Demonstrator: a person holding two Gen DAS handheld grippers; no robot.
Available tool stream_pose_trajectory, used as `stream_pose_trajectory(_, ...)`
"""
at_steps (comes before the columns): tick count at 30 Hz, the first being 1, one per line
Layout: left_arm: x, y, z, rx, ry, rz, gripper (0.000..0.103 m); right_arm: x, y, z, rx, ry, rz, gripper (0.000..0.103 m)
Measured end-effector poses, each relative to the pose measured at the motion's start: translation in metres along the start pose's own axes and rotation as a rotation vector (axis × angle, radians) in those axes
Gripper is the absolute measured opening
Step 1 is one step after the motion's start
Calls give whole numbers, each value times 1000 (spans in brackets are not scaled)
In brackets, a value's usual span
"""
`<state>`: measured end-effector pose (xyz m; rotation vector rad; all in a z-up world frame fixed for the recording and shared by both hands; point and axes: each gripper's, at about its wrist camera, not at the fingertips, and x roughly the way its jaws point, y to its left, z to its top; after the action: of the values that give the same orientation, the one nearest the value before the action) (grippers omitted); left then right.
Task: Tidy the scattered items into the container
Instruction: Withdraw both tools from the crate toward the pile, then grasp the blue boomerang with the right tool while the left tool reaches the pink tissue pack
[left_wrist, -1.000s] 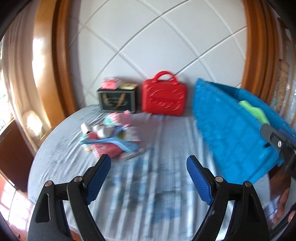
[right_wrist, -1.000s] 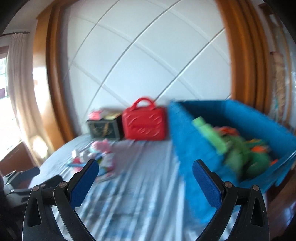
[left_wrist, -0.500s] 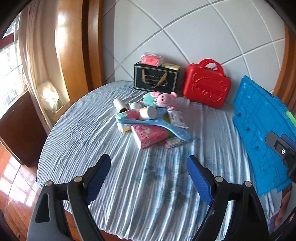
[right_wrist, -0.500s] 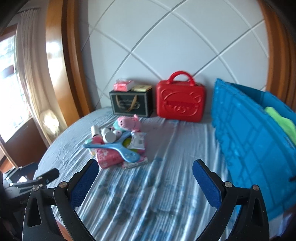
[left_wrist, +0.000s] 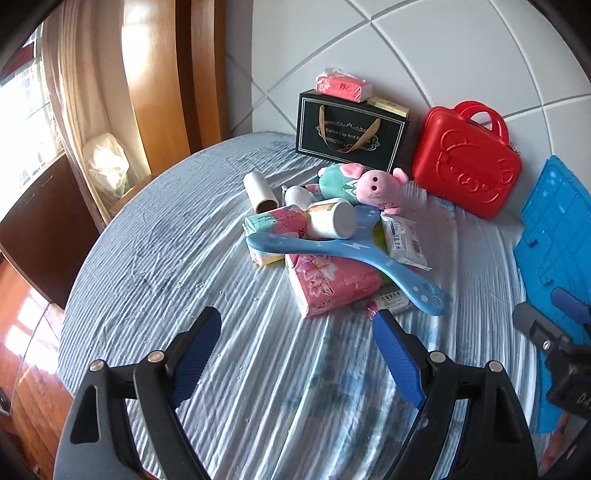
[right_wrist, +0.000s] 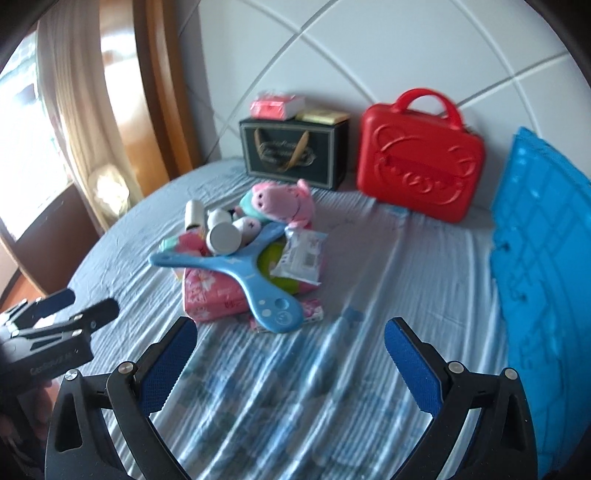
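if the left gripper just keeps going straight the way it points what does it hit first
Most likely the pink tissue pack at the near edge of the pile, just ahead of the open left gripper. The blue boomerang lies across it. Depth is uncertain in this fisheye view.

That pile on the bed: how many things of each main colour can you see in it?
Pink: 2, the plush pig and the flowered tissue pack
Blue: 1, the boomerang
White: 3, the paper cup, the roll, the wipes packet
Total: 6, with more half hidden underneath.

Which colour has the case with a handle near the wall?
The case is red; the left wrist view shows it sharpest.
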<state>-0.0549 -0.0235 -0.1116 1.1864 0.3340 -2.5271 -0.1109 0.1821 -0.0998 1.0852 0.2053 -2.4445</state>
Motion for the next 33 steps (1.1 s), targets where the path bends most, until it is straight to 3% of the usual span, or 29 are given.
stream_pose_trajectory(8, 57, 5, 21, 49, 65, -31, 84, 63, 19, 19, -17, 77, 10, 97)
stream_pose_trajectory(12, 91, 11, 29, 65, 104, -48, 84, 97, 30, 26, -21, 125, 7, 81)
stream_pose_trajectory(19, 140, 17, 40, 89, 157, -71, 84, 150, 43, 31, -41, 200, -19, 80)
stream_pose_trajectory(23, 160, 22, 43, 103, 166, -44, 84, 184, 46, 31, -55, 246, -37, 80)
stream_pose_trajectory(25, 167, 24, 43, 96, 179, -77, 84, 198, 45, 29, -64, 269, -57, 73)
stream_pose_trajectory(26, 170, 24, 42, 93, 184, -84, 84, 204, 43, 27, -64, 276, -72, 59)
stream_pose_trajectory(29, 177, 20, 42, 112, 186, -96, 84, 204, 32, 22, -18, 260, -72, 56)
stream_pose_trajectory(33, 175, 4, 45, 159, 168, -144, 84, 188, 14, 16, 28, 223, -135, 49)
